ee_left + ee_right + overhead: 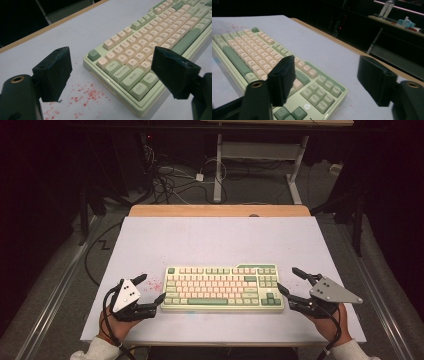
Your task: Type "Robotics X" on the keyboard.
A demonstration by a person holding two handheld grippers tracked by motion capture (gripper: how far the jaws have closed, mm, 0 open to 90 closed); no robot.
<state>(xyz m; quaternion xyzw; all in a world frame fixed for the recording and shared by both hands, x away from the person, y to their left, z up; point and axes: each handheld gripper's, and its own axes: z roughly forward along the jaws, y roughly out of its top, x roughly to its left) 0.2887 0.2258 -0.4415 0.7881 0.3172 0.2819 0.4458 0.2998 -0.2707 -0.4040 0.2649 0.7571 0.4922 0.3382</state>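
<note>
A pale green and cream keyboard [223, 287] lies flat on the white tabletop [215, 240], near its front edge. My left gripper [152, 287] stands open just off the keyboard's left end, its near jaw tip close to the front left corner. The left gripper view has the Ctrl, Shift and Tab keys of the keyboard [140, 52] ahead, between the spread jaws of the left gripper [111, 65]. My right gripper [287, 279] stands open at the keyboard's right end. The right gripper view looks over the arrow keys of the keyboard [262, 62] past the right gripper [328, 75]. Neither holds anything.
Red speckled stains [150, 282] mark the tabletop by the left gripper, and the same red stains [85, 93] lie under its jaws. A wooden strip [220, 210] borders the table's far edge. Beyond it, cables [170, 180] lie on the floor beside another table's white legs [218, 170].
</note>
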